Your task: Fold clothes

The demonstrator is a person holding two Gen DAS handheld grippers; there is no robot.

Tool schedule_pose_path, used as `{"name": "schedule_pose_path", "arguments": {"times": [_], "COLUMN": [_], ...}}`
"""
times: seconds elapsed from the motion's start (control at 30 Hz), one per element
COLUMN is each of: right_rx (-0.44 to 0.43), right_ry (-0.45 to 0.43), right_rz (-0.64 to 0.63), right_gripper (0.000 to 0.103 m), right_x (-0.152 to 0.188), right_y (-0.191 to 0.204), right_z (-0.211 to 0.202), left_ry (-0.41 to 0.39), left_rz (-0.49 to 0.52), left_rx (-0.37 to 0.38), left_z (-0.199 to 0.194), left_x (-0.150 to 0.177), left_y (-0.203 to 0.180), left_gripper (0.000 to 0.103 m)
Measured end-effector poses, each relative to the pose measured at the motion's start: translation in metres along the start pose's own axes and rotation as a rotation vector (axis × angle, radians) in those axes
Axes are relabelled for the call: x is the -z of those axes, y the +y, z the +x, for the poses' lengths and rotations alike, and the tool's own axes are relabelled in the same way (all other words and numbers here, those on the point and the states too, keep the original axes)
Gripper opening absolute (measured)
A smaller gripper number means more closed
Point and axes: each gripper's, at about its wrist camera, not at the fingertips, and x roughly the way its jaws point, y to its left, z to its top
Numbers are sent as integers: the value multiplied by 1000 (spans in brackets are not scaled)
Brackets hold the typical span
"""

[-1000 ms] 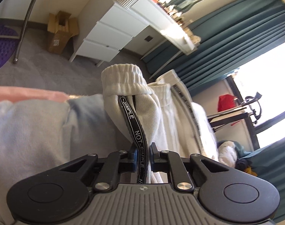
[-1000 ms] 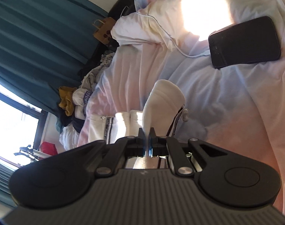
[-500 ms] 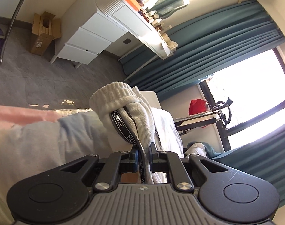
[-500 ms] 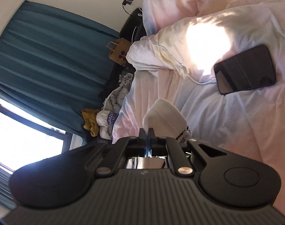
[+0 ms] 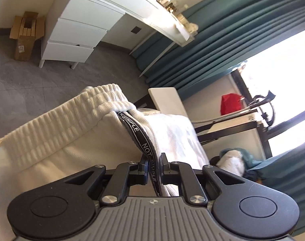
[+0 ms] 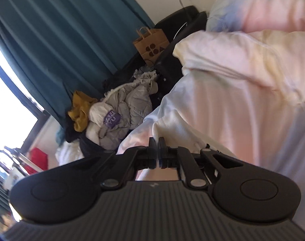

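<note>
Grey floor, a white drawer desk and teal curtains fill the background; the left gripper pinches the white trousers by the black lettered side stripe, with the ribbed waistband stretched toward the left edge; the right gripper is pressed together, perhaps on thin white cloth, over the pastel bedding.

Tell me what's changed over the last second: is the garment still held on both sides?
The white pants were bunched up a second ago; now the ribbed waistband stretches out wide to the left. The left gripper stays clamped on the black lettered side stripe. The right gripper stays shut, but whether it still holds cloth is unclear. The phone has left the right view.
</note>
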Motion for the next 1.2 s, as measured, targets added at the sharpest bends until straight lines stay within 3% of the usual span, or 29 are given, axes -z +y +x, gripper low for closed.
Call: {"name": "schedule_pose_path", "arguments": {"times": [0.23,0.33,0.43,0.5,0.53,0.7,0.9,1.1,1.2], "right_rx": [55,44,-8,-40,-55,-106,-184,-203,-207], "right_ry": [29,54,90,106,111,106,147,191,283], "right_rz": [-156,-252,-265,-279,-290,-306,-165,154,221], "right_gripper": [5,7,12,14,15,19,22,25,28], "right_x": [44,53,48,41,37,26,14,23,39], "right_y": [22,29,27,25,24,14,-27,-102,-129], "right_z": [110,130,131,122,116,57,-22,-84,-92], "left_ry": [29,54,61,66,68,77,90,151,210], "left_rz": [147,173,164,154,146,124,89,-132,-220], "left_rx": [-110,-131,-92,-40,-12,98,143,158,168], "left_z": [110,134,135,126,118,61,-11,-46,-43], "left_x": [9,13,14,12,11,17,40,78,92], "left_y": [-36,-39,-33,-27,-23,3,45,108,126], "left_gripper": [12,14,18,27,38,59,65,67,67]}}
